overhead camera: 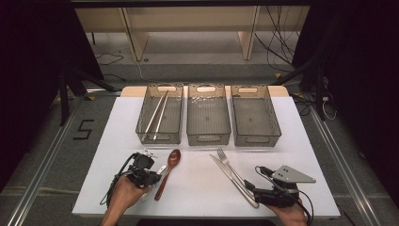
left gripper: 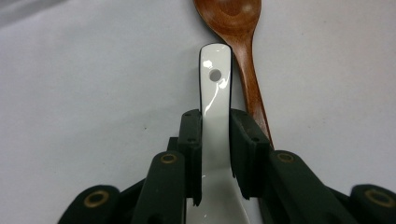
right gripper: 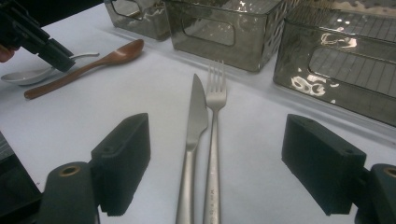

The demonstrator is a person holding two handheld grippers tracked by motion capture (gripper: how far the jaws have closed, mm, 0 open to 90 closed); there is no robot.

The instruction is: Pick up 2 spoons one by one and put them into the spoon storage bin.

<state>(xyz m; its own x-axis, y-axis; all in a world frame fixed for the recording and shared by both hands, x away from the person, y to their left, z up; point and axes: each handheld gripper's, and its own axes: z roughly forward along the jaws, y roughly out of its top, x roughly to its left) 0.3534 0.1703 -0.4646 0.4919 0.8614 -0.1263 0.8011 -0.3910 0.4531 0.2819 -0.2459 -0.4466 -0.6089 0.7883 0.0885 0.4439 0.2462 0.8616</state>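
A white ceramic spoon point(left gripper: 215, 93) lies on the white table, and my left gripper point(left gripper: 215, 123) is shut on its handle, one pad pressed against each side. Right beside it lies a brown wooden spoon point(left gripper: 240, 42). From above, the left gripper point(overhead camera: 153, 178) sits at the front left with the white spoon point(overhead camera: 161, 169) and the wooden spoon point(overhead camera: 168, 170) beside it. My right gripper point(right gripper: 215, 154) is open at the front right. A steel knife point(right gripper: 196, 116) and fork point(right gripper: 215, 98) lie side by side, running between its jaws untouched.
Three smoky clear bins stand in a row at the back: the left bin point(overhead camera: 159, 141) holds a pair of chopsticks point(overhead camera: 157, 115), and the middle bin point(overhead camera: 208, 140) and right bin point(overhead camera: 256, 141) have nothing in them. The white table top point(overhead camera: 197, 197) ends close in front of both hands.
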